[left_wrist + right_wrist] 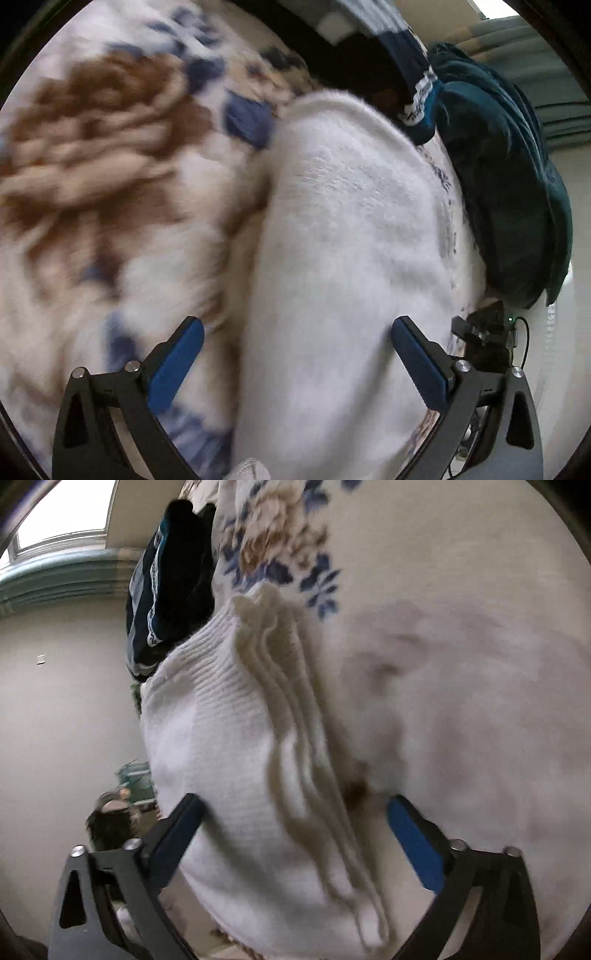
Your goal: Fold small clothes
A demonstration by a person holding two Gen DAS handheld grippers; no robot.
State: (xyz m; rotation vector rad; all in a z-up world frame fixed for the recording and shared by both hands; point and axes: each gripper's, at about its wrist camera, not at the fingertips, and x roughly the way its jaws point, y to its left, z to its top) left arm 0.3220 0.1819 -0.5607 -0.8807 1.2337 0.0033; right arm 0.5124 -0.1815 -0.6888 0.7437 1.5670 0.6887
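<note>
A white knitted garment (343, 240) lies folded on a floral bedspread (110, 147). My left gripper (297, 325) hovers over its near part, open, with the blue pads (177, 365) wide apart and nothing pinched. In the right wrist view the same white knit (221, 746) shows its ribbed hem and several stacked layer edges. My right gripper (295, 802) is open above it. The cloth runs between the fingers, and the pads (413, 842) do not press on it. The picture is blurred.
A pile of dark teal and navy clothes (498, 166) lies just beyond the white garment, also seen as a dark pile (170, 583). A black device with a green light (487, 332) sits at the bed's right edge. A wall and a green curtain (55, 576) lie beyond.
</note>
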